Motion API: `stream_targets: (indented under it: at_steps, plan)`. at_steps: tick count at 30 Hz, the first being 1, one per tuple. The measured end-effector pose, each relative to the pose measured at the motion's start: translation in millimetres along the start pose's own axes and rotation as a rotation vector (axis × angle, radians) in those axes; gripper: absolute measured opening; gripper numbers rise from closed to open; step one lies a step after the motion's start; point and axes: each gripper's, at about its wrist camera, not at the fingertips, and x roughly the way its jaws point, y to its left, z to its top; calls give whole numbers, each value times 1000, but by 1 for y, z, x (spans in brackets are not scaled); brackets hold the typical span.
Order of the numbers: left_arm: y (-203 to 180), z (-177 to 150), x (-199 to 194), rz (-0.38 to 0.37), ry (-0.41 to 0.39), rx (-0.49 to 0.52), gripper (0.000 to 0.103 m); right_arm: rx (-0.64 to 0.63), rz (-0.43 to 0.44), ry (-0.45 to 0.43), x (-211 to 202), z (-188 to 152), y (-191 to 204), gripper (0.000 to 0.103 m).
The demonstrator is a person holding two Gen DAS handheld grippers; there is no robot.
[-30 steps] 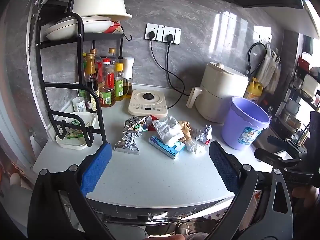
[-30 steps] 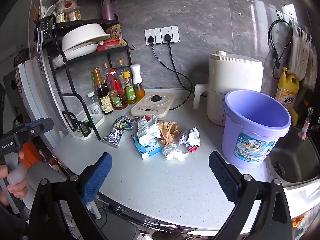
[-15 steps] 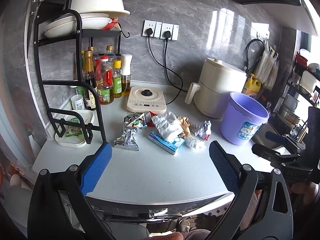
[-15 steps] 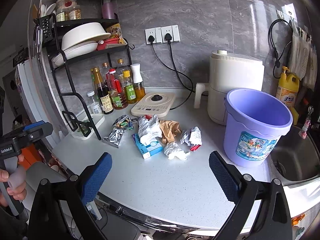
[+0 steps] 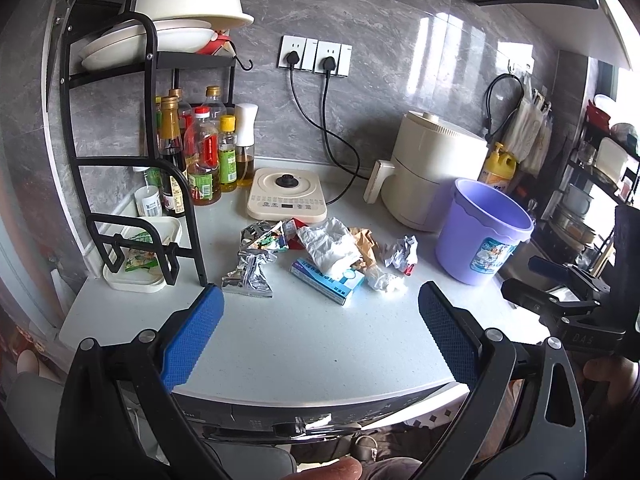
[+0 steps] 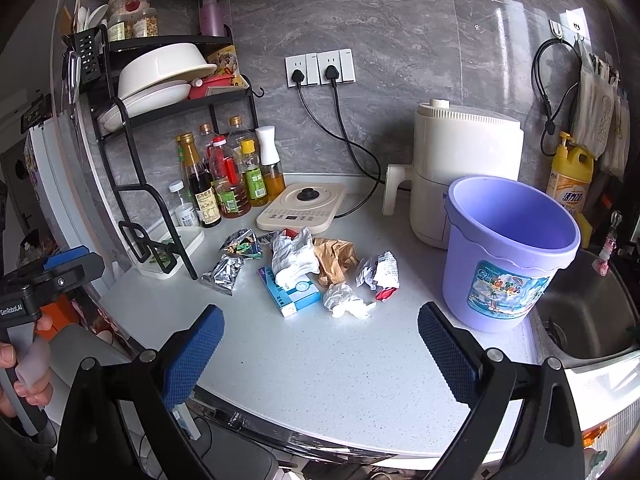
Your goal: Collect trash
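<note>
Left gripper [image 5: 320, 334]: jaws spread wide, nothing between the blue pads [image 5: 192, 340]; held over the near edge of the white countertop [image 5: 312, 344].

Right gripper [image 6: 320, 354]: jaws likewise spread wide and empty, over the same near edge, to the right of the left gripper.

Trash, all lying ahead of both grippers on the countertop, well beyond the fingertips:
- crumpled foil wrapper [image 5: 250, 272], ahead-left of the left gripper, nearest its left pad;
- second foil packet with coloured print [image 6: 240, 245], just behind the first;
- blue and white carton [image 6: 292, 294], lying flat, straight ahead;
- crumpled white paper [image 5: 328, 246], resting partly on the carton;
- crumpled brown paper [image 6: 334, 258], touching the white paper on its right;
- small white tissue wad [image 6: 346, 300], just right of the carton;
- crumpled printed wrapper with a red bit [image 6: 380, 272], farthest right of the pile.

Purple bucket [image 6: 508, 252]: upright, open-topped, ahead-right of the right gripper, near the pile but apart from it.

Other fixtures, farther ahead: cream induction hob [image 5: 286, 200] behind the pile; cream air fryer [image 6: 460, 168] behind the bucket; black wire rack [image 5: 152, 152] at far left with sauce bottles [image 5: 200, 156]; steel sink [image 6: 588, 312] right of the bucket.
</note>
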Motion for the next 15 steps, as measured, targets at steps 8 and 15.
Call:
stream_targets:
  at_steps: [8,15]
  plan:
    - [1,4,2,3,-6,-4,97,11,4,8,2,3,-1,95]
    - [1,5,6,2,0,-2,97,22,1,9,4,4,-3,95]
